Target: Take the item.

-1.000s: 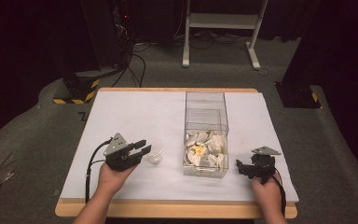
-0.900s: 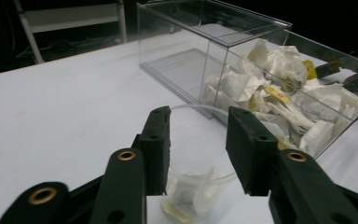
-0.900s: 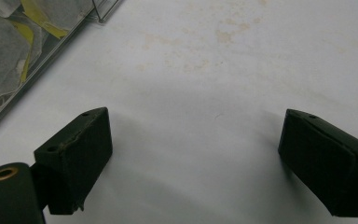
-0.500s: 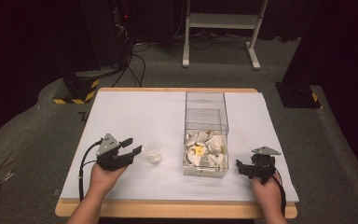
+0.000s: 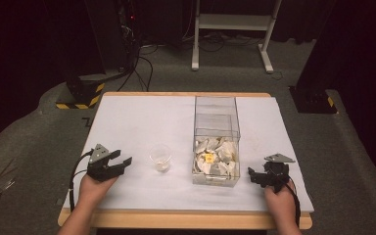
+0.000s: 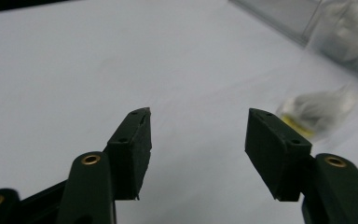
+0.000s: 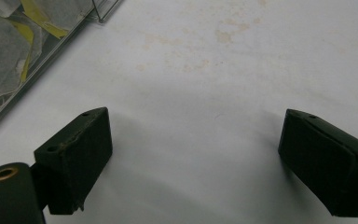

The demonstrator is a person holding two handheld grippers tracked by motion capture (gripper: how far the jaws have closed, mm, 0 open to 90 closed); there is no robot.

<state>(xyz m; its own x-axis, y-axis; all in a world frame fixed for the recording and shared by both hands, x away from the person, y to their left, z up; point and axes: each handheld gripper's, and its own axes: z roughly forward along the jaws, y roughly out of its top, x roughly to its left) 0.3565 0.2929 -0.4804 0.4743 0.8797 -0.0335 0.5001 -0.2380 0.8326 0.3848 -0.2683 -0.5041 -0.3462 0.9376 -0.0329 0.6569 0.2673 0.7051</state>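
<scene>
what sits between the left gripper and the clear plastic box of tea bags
In the high view, a small clear plastic cup stands between the left gripper and the clear plastic box.

Hand-held gripper (image 6: 198, 133) agape — blurred cup (image 6: 319, 109), perhaps.

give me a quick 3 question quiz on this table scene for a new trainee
1. True or false: the small clear cup stands inside the clear box.
2. Multiple choice: where are the white tea bags piled in the box? A) the end nearest the person B) the far end C) spread evenly through it
3. Fill in: the left gripper and the right gripper both have their jaws ____.

Key
1. False: the cup stands on the white table cover, left of the box, between it and the left gripper.
2. A
3. open, with nothing between them
</scene>
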